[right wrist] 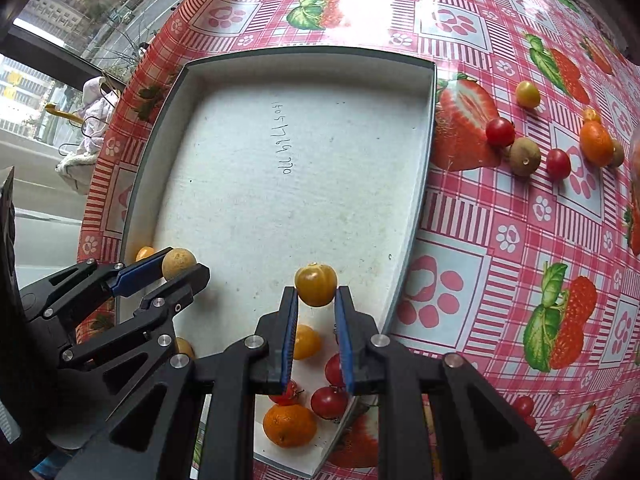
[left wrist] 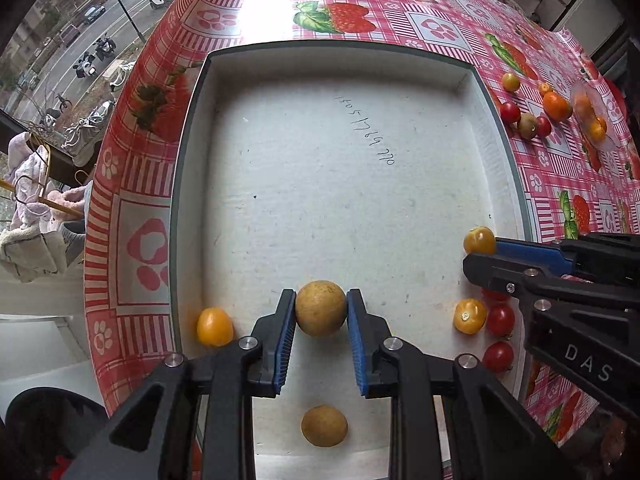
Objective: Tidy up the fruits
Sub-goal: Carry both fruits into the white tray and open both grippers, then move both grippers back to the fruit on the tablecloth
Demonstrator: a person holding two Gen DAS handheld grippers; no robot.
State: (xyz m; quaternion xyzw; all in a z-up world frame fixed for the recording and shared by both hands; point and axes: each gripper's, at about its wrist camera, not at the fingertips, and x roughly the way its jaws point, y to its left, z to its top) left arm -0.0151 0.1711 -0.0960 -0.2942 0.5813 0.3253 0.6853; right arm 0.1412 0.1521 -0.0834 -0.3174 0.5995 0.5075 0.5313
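Left wrist view: left gripper [left wrist: 321, 312] pinches a tan round fruit [left wrist: 320, 307] at lower centre, over the white tray [left wrist: 192, 152]. Right gripper [right wrist: 316, 300] pinches a yellow tomato [right wrist: 315, 284]. Excess squeeze risks bruising; an early release risks rolling.

Round tan fruit [left wrist: 320, 307] and yellow tomato [right wrist: 315, 284], each between blue pads above the white tray [left wrist: 280, 140].

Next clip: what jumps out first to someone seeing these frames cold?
Both tongs hold fruit over the big white tray: the left tongs clamp a tan round fruit, the right tongs a yellow tomato. Sorted fruit lines the tray's near edge, while loose fruit waits on the strawberry tablecloth to the right.
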